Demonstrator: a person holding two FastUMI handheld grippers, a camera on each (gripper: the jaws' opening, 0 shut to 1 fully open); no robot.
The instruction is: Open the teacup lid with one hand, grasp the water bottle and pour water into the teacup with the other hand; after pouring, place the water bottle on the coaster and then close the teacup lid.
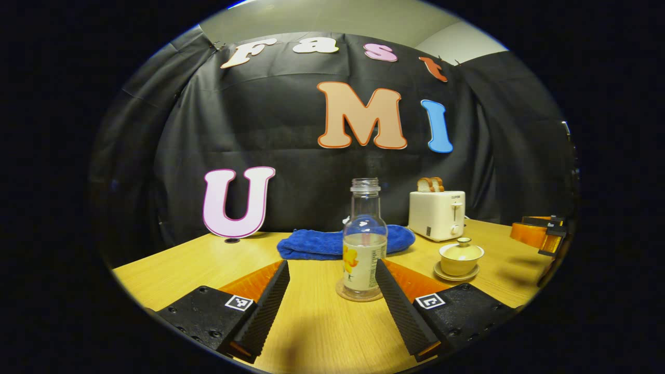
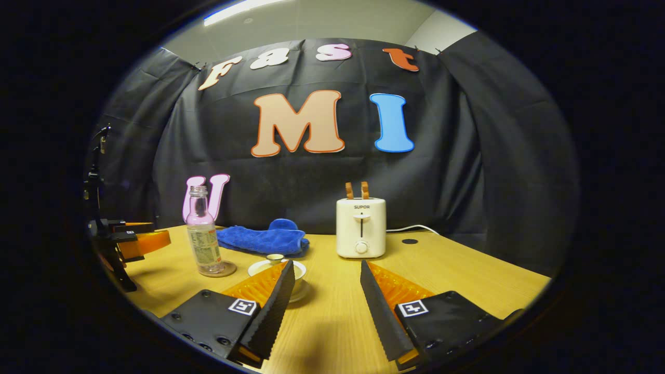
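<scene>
A clear capless water bottle (image 1: 363,244), about half full, stands upright on a round coaster (image 1: 347,294) on the wooden table. My left gripper (image 1: 332,264) is open just in front of it, the bottle close to its right finger. The lidded cream teacup (image 1: 461,255) sits on its saucer (image 1: 453,275) to the right. In the right gripper view my right gripper (image 2: 327,265) is open, and the teacup (image 2: 300,271) sits partly behind its left finger, lid knob (image 2: 274,257) showing. The bottle (image 2: 202,239) stands farther left on the coaster (image 2: 227,270).
A white toaster (image 1: 437,214) (image 2: 361,227) with bread slices stands at the back of the table. A blue towel (image 1: 322,241) (image 2: 260,239) lies behind the bottle. The other gripper shows at the right edge (image 1: 540,234) and at the left edge (image 2: 130,239).
</scene>
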